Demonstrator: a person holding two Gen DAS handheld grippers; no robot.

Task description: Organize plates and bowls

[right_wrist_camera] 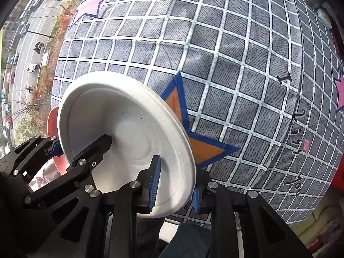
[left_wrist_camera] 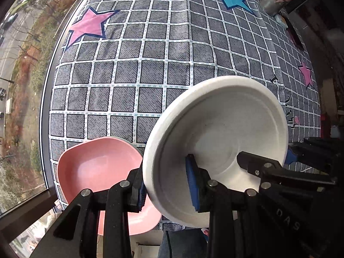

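**Both grippers carried 1 white plate above the bed**

At the bed's (left_wrist_camera: 150,68) near-left corner, by the window (left_wrist_camera: 23,86), a pink bowl (left_wrist_camera: 101,172) rested on the checked cover, probably as the spot where dishes were being gathered. Just right of it, the left gripper (left_wrist_camera: 167,189) was clamped on the left rim of a white paper plate (left_wrist_camera: 225,129), 1 blue pad inside and 1 outside. The plate hung tilted in the air, clear of the cover, its hollow facing the cameras. The right gripper (right_wrist_camera: 175,190) pinched the opposite rim of the same plate (right_wrist_camera: 120,124) in the same way. That 2-sided hold likely kept the light, flexible plate from bending or slipping. An orange star (right_wrist_camera: 193,142) on the cover showed beyond the plate's right edge.
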